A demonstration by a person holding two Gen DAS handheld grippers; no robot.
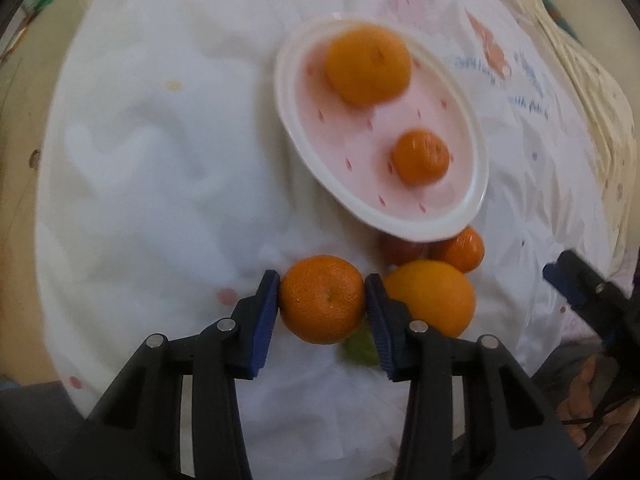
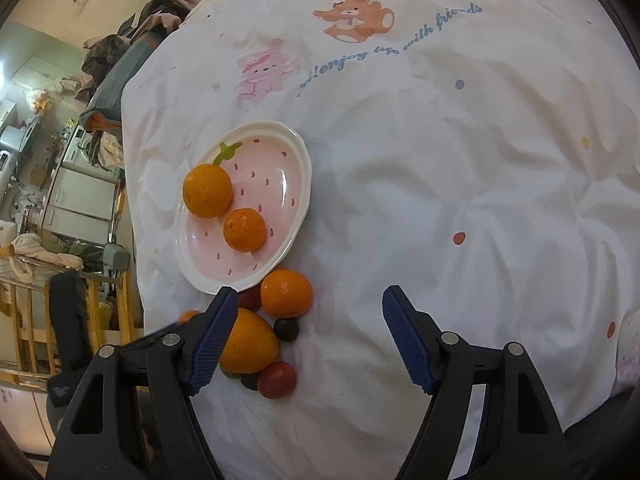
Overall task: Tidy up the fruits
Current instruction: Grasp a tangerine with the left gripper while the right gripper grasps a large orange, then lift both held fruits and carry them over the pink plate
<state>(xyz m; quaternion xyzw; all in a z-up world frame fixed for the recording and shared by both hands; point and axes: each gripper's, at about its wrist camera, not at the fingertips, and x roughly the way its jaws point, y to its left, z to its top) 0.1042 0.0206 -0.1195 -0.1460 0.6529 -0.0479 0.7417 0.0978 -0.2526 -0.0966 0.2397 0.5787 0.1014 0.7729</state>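
Note:
My left gripper (image 1: 322, 300) is shut on a tangerine (image 1: 322, 299) and holds it just short of the pink strawberry plate (image 1: 476, 184). The plate carries a large orange (image 1: 368, 65) and a small tangerine (image 1: 420, 157). A big orange (image 1: 434, 296) and another tangerine (image 1: 462, 250) lie on the sheet by the plate's near rim. In the right wrist view my right gripper (image 2: 306, 334) is open and empty over the sheet, right of the loose pile: an orange (image 2: 250, 344), a tangerine (image 2: 286, 294), a red tomato (image 2: 277, 380) and a dark fruit (image 2: 286, 329). The plate (image 2: 296, 200) lies beyond.
Everything lies on a rumpled white bedsheet (image 2: 440, 200) printed with bears and blue lettering. Its left edge drops to a cluttered room with wooden rails (image 2: 24, 320). A green fruit (image 1: 360, 346) peeks out under the held tangerine. The right gripper's finger (image 1: 568, 284) shows at the left view's right edge.

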